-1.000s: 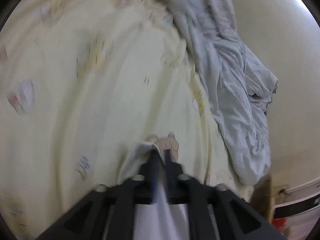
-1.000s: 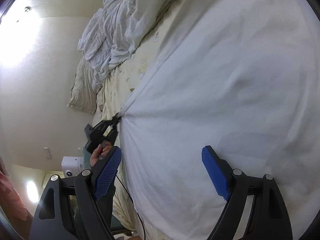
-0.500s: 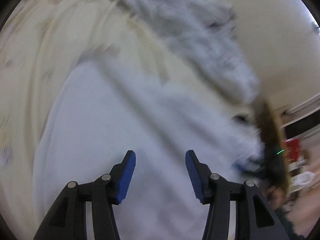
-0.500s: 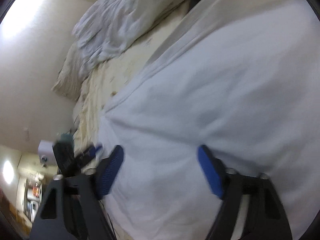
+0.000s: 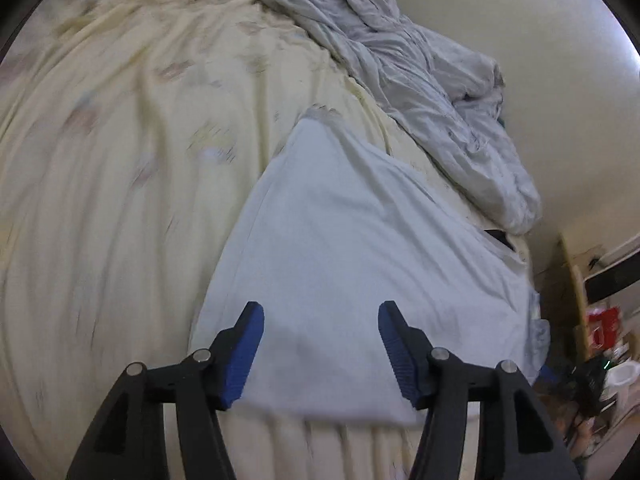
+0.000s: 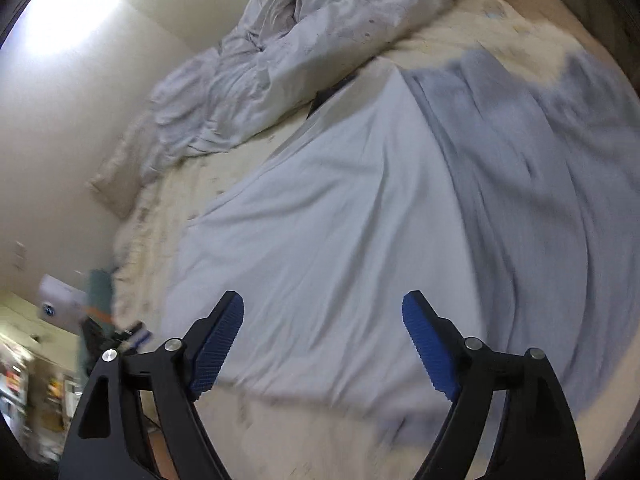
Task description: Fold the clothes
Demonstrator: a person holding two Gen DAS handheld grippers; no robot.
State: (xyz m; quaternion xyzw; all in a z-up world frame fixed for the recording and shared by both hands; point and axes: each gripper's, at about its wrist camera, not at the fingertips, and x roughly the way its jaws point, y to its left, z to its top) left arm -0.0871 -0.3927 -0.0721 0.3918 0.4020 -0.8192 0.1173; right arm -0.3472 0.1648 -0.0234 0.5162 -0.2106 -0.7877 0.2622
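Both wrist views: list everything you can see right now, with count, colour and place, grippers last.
white garment: one, white, spread flat on the bed near its front edge, under both grippers.
bedsheet: one, pale yellow with faint prints, covering the mattress.
duvet: one, grey-white, crumpled in a heap along the wall side of the bed.
pillow: one, beige, at the bed corner by the wall.
dark item: one, black, partly hidden between garment and duvet; cannot identify.
room clutter: blurred shelves and a red object beyond the bed's edge.
left gripper: black with blue pads, jaws opening, empty, above the garment.
right gripper: same build, jaws opening, empty, above the garment.
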